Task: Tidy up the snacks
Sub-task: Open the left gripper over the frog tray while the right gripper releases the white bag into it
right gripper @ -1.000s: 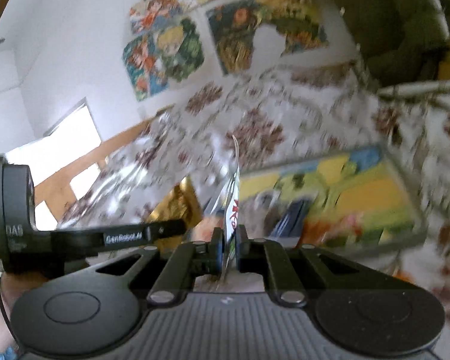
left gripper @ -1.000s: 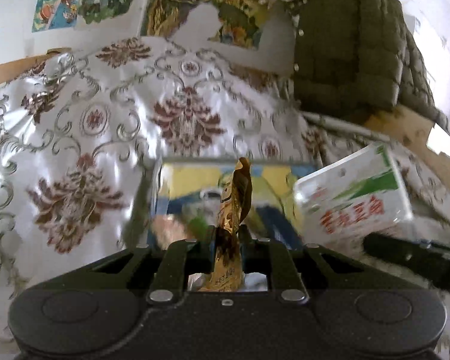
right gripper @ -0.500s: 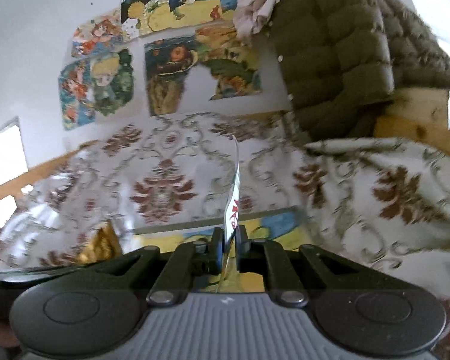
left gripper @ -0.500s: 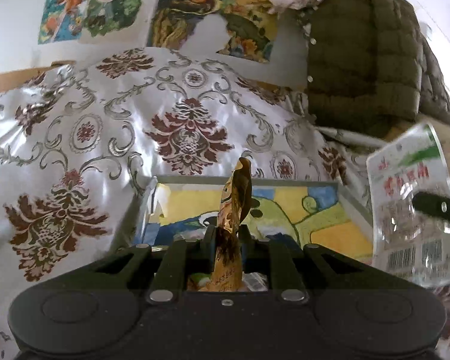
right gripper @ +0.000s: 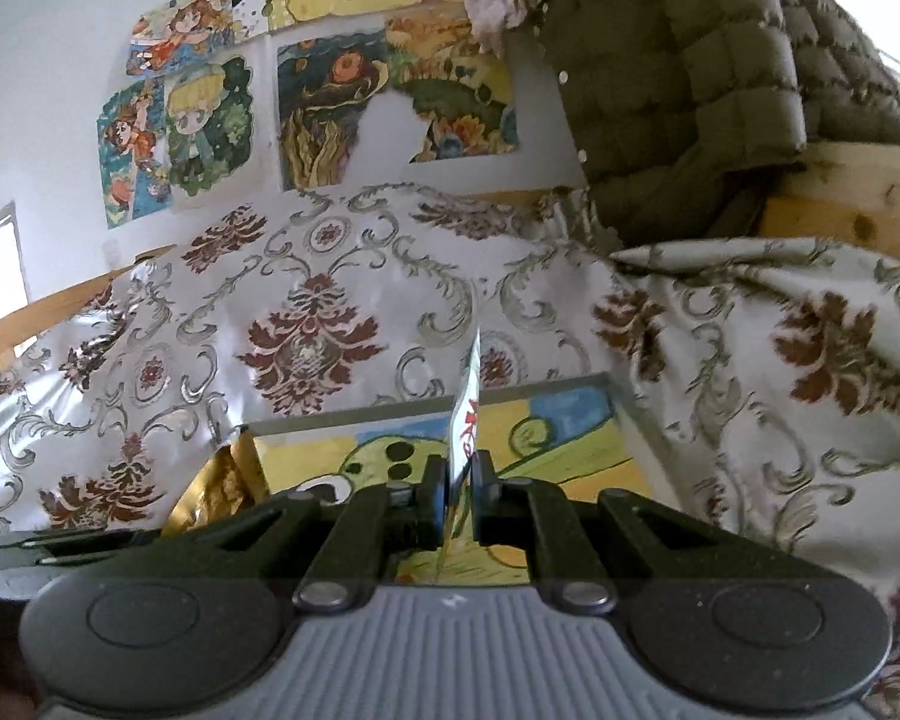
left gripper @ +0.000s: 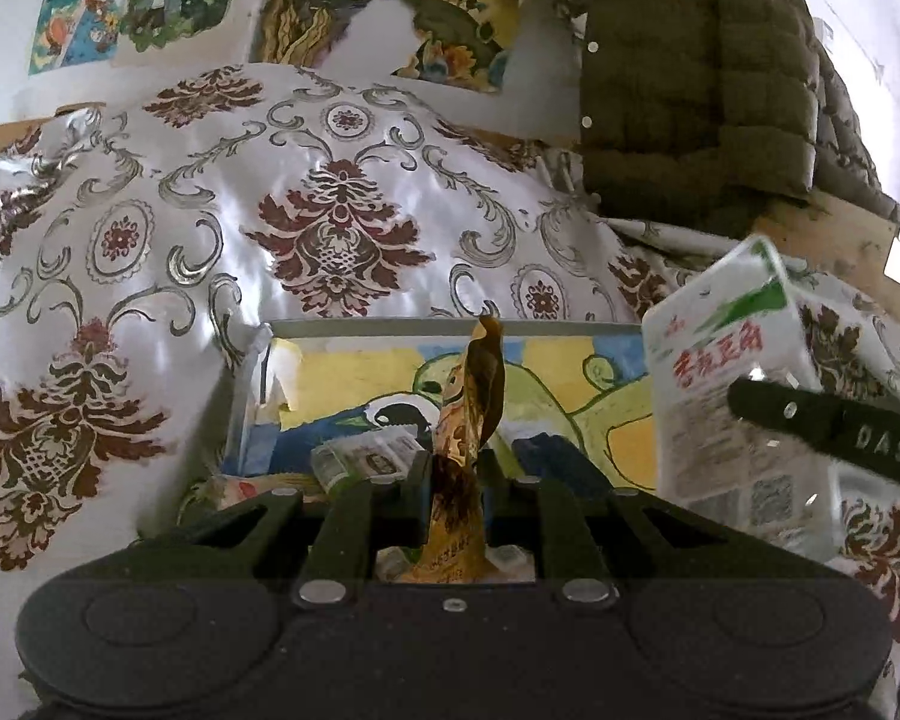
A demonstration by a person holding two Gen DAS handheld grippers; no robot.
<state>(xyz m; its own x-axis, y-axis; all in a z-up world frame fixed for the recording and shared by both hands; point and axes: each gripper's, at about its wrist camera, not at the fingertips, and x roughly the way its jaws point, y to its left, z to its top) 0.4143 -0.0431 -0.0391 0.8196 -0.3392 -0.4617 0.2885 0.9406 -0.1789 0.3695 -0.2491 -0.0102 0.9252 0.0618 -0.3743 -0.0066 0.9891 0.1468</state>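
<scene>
Damask cloth [left gripper: 330,228] in white, silver and maroon drapes the bench, with cartoon posters [right gripper: 198,120] on the wall behind and an olive quilted jacket [left gripper: 708,90] hanging at right. On the cloth sits a shallow tray [left gripper: 450,327] with a painted bottom, holding what seem to be a few small packets [left gripper: 369,459]. Left claw [left gripper: 456,480] pinches a crinkled gold snack wrapper [left gripper: 480,390] upright over the tray. Right claw [right gripper: 456,498] is clamped on a white snack packet [left gripper: 732,384], edge-on in its own view, just above the tray's right side.
</scene>
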